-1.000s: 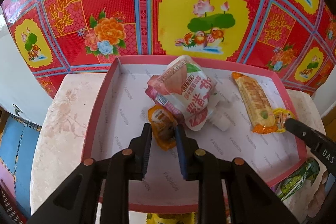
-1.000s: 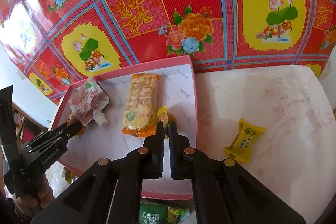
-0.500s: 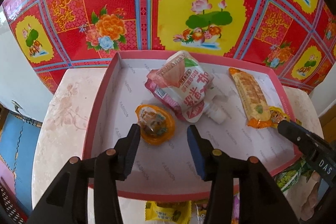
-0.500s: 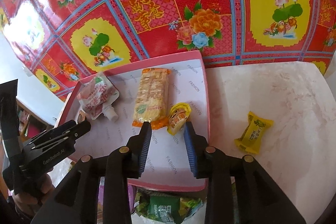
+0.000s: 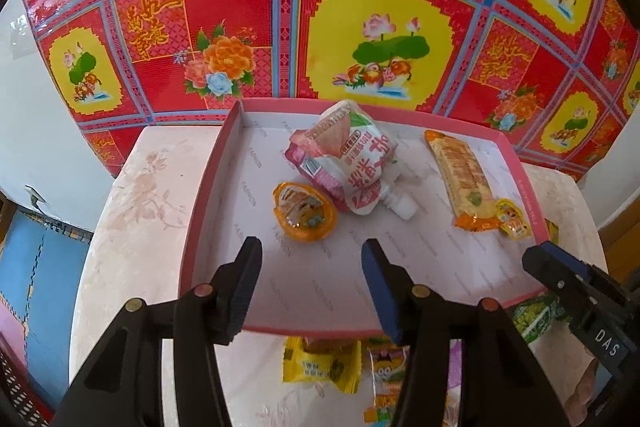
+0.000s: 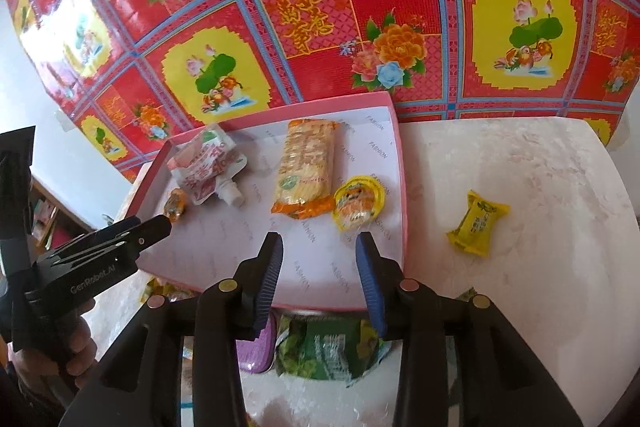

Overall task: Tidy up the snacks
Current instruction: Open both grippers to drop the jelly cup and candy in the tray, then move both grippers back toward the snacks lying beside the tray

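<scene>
A pink tray (image 5: 208, 195) with a white floor holds an orange jelly cup (image 5: 304, 213), a white and pink drink pouch (image 5: 348, 163), a long cracker pack (image 5: 460, 175) and a small yellow jelly cup (image 5: 514, 223). My left gripper (image 5: 312, 255) is open and empty just in front of the orange cup. In the right wrist view the tray (image 6: 400, 195) holds the cracker pack (image 6: 306, 167) and the yellow jelly cup (image 6: 358, 205). My right gripper (image 6: 318, 247) is open and empty in front of that cup.
A yellow candy (image 6: 476, 223) lies on the marble table (image 6: 540, 187) right of the tray. A green packet (image 6: 328, 351) and a purple item (image 6: 256, 351) lie in front of the tray. More yellow snack packets (image 5: 320, 363) lie at its front edge. A red patterned wall stands behind.
Both grippers opened: the left let go of the orange jelly cup, the right let go of the yellow jelly cup. Both have drawn back from the tray.
</scene>
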`<state>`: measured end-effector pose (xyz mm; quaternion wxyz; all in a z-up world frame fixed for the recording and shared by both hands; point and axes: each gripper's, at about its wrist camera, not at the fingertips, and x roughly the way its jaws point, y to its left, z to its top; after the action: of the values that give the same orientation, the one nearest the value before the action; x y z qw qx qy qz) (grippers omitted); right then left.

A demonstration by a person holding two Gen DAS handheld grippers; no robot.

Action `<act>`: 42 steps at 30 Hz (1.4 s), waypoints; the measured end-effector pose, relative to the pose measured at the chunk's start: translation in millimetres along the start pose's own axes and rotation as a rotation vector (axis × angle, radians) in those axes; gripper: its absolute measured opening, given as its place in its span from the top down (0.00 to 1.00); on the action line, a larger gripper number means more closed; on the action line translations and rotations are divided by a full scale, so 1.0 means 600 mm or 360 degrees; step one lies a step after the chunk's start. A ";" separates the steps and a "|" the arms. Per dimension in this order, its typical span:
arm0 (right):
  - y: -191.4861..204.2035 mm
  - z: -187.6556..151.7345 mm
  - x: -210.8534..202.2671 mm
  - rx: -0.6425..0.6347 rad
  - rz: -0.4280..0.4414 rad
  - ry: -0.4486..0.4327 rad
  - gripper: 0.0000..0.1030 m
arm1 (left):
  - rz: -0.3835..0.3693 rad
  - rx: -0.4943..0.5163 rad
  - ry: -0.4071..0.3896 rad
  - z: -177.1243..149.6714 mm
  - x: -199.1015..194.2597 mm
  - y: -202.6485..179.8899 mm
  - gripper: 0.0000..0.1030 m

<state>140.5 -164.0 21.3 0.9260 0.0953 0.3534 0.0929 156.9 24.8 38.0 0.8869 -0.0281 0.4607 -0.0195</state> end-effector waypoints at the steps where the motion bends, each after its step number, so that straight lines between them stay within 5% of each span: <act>1: 0.001 -0.001 -0.002 -0.0002 -0.0002 -0.0002 0.62 | -0.0001 -0.0002 -0.0003 -0.003 -0.005 0.001 0.47; 42: -0.040 -0.052 -0.095 0.0070 -0.0098 -0.0046 0.62 | -0.0122 -0.0110 0.0064 -0.084 -0.066 0.021 0.47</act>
<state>80.3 -197.3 28.8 0.9311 0.1062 0.3446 0.0552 93.1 38.4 40.9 0.8746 -0.0759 0.4774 -0.0381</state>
